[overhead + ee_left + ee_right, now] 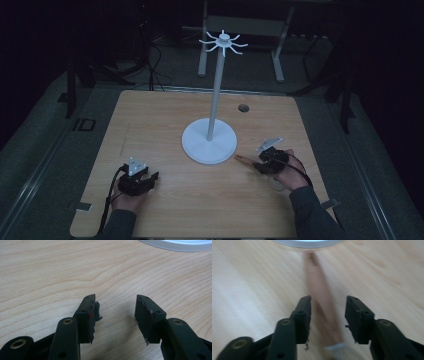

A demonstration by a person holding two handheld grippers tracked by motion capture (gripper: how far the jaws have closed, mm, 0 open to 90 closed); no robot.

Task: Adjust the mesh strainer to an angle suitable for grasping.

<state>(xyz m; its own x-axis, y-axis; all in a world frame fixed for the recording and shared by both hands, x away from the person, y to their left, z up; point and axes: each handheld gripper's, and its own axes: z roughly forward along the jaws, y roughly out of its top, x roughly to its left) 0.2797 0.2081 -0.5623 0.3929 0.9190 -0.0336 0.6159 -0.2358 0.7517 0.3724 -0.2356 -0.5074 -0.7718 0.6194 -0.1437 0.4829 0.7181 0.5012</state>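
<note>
A white stand point(209, 141) with a round base, a tall pole and a ring of hooks point(223, 42) at the top stands in the middle of the wooden table point(150, 120). A wooden handle point(244, 159) lies just right of the base, pointing at it. My right gripper point(261, 163) is low over it. In the right gripper view the handle point(319, 290) lies blurred between the open jaws of my right gripper point(328, 300), and a pale collar point(334, 347) ends it. My left gripper point(147, 179) rests open near the front left, and in its own view point(115, 298) bare wood lies between the jaws.
A small dark round hole point(243, 108) sits in the table behind the stand. The edge of the stand base point(175, 243) shows in the left gripper view. Metal frame legs point(277, 45) stand on the floor beyond the table. Small brackets point(80, 206) sit at the front corners.
</note>
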